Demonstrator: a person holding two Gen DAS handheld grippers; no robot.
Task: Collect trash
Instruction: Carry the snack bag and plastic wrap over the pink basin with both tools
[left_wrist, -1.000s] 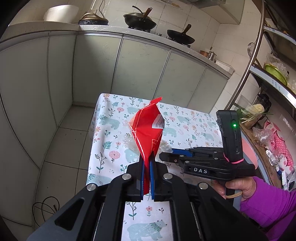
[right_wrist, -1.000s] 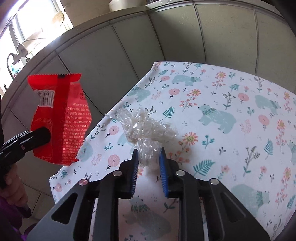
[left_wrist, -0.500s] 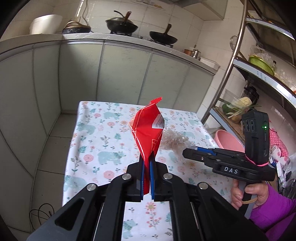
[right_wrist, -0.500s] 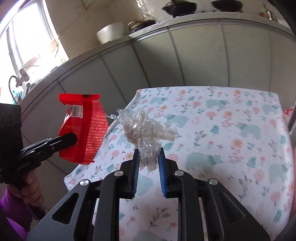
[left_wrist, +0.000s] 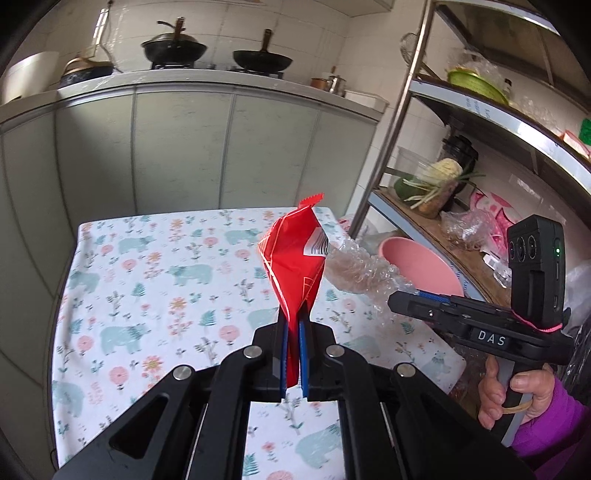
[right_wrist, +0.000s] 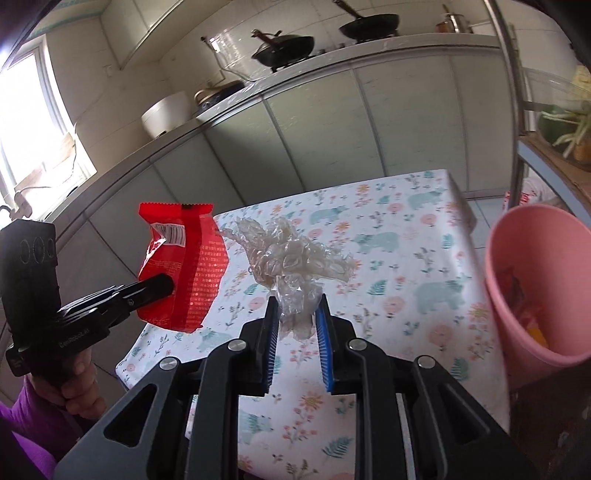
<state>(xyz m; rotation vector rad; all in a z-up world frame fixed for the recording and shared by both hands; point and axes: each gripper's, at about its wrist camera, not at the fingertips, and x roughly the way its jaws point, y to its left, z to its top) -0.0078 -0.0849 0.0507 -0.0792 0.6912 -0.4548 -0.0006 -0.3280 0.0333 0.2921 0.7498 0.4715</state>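
**Both pieces of trash lifted and swung toward the pink bin**

Nearest the left wrist camera, the left gripper (left_wrist: 291, 354) is clamped fully closed on the bottom corner of a crinkled red foil snack wrapper (left_wrist: 293, 266), which stands upright above the blue pads. In the right wrist view, the right gripper (right_wrist: 295, 325) is pinched most of the way closed on a crumpled wad of clear plastic film (right_wrist: 295, 266), the film bunched between its pads and fanning out above them.

A second ago both views looked across the table to the grey cabinet doors, and the bin was not in sight. Since then both hands have swung to the person's right, carrying their loads clear of the floral bear-print tablecloth (left_wrist: 147, 280), which now lies bare beneath them. The round pink plastic bin (right_wrist: 535, 288) has come into the right wrist view, close on the right, with some coloured scraps already inside; from the left wrist it shows beyond the table edge under the metal shelf rack (left_wrist: 399, 122).

Pickup looks finished. Judging by this, the drop comes next: each gripper must reach over the bin's mouth before opening, and the light film may cling to the pads.
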